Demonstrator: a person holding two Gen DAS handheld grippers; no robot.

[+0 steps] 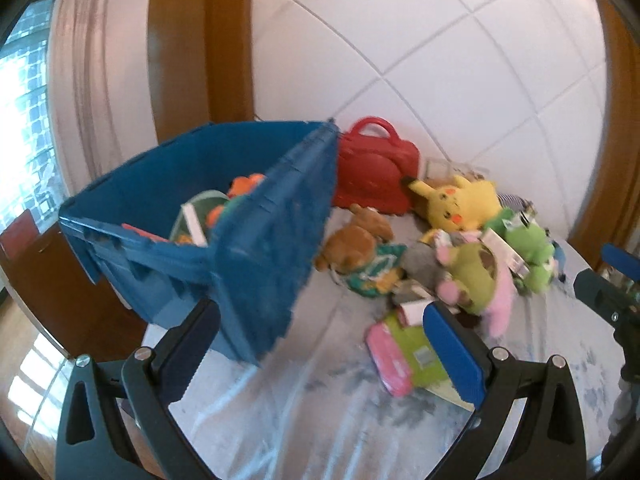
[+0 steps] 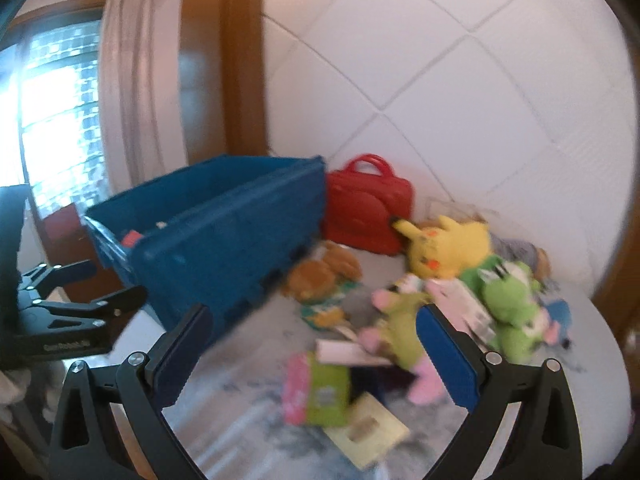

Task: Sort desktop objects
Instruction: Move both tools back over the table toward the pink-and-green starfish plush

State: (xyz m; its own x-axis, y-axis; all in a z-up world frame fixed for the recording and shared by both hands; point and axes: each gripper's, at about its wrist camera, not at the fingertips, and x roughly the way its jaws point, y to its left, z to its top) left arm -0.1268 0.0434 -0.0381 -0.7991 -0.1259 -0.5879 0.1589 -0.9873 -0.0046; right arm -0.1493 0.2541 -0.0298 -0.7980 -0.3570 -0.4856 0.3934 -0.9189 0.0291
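Observation:
A blue plastic crate (image 1: 248,240) stands at the table's left, holding several toys; it also shows in the right wrist view (image 2: 224,248). Beside it lie a brown plush (image 1: 356,248), a yellow Pikachu plush (image 1: 460,200), a green plush (image 1: 524,248), a green-and-pink plush (image 1: 476,280) and a pink-and-green box (image 1: 404,352). My left gripper (image 1: 320,344) is open and empty, near the crate's front corner. My right gripper (image 2: 312,356) is open and empty, above the pink-and-green box (image 2: 320,392). The left gripper shows in the right wrist view (image 2: 80,292), open.
A red case (image 1: 376,168) stands against the white padded wall (image 1: 440,60) behind the toys. A yellow booklet (image 2: 368,436) lies near the front. The table (image 1: 300,412) has a pale patterned cloth. A window and curtain are at the left.

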